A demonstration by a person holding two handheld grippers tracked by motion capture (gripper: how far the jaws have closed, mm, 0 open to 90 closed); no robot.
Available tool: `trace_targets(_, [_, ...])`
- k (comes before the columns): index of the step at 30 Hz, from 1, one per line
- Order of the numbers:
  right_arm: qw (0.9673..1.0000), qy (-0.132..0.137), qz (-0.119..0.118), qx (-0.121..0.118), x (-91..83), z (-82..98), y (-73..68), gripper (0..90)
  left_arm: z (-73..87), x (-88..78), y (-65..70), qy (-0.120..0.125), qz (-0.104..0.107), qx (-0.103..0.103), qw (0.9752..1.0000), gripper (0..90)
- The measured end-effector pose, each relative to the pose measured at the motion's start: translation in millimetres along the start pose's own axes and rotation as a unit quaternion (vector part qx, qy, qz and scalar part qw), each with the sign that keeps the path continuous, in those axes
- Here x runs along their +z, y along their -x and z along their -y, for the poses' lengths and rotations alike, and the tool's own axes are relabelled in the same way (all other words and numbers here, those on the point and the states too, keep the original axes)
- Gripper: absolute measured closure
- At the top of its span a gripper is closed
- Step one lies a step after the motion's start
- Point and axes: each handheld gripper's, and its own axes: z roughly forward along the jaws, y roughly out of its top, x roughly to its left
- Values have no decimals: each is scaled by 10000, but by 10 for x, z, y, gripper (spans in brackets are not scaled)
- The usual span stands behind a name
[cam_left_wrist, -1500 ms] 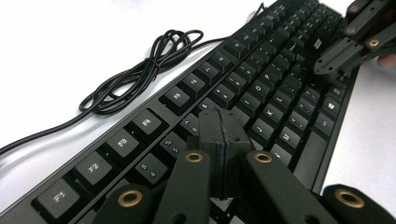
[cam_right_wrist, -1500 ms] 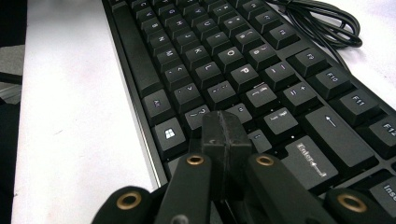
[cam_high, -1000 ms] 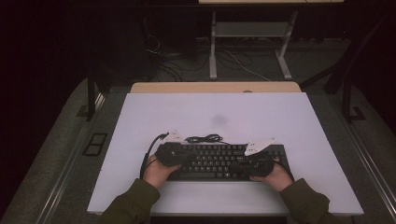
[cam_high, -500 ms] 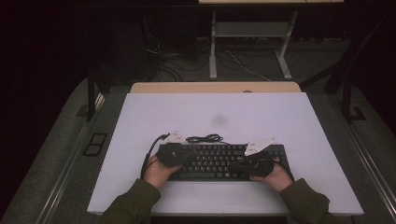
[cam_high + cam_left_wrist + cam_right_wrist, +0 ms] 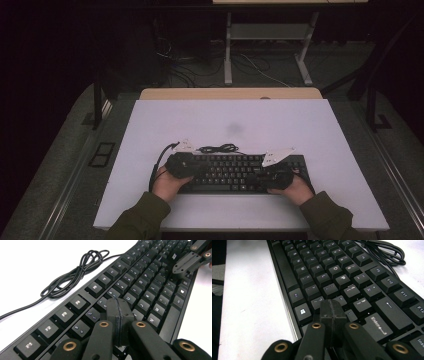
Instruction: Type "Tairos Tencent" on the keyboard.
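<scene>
Both jaws pressed shut and empty, your left gripper [image 5: 117, 315] and right gripper [image 5: 331, 315] haven't budged over the keyboard [image 5: 235, 172] near the table's [image 5: 150, 125] front edge, so you're poised tip-down to tap keys.

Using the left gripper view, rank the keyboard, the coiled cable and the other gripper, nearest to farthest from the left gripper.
1. Keyboard, directly under the shut left gripper.
2. Coiled cable, upper left on the table.
3. Right gripper, far upper right, over the keyboard's other end.
</scene>
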Motion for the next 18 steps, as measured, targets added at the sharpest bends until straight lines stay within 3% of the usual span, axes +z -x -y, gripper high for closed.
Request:
trace_targets(9, [10000,-5,8,-9,-1,-1,-1,894,48,-112,-14,164,46,38,9998,799])
trace_targets(18, [10000,-5,8,-11,0,-1,-1,894,121,-200,-34,285,-15,104,9995,561])
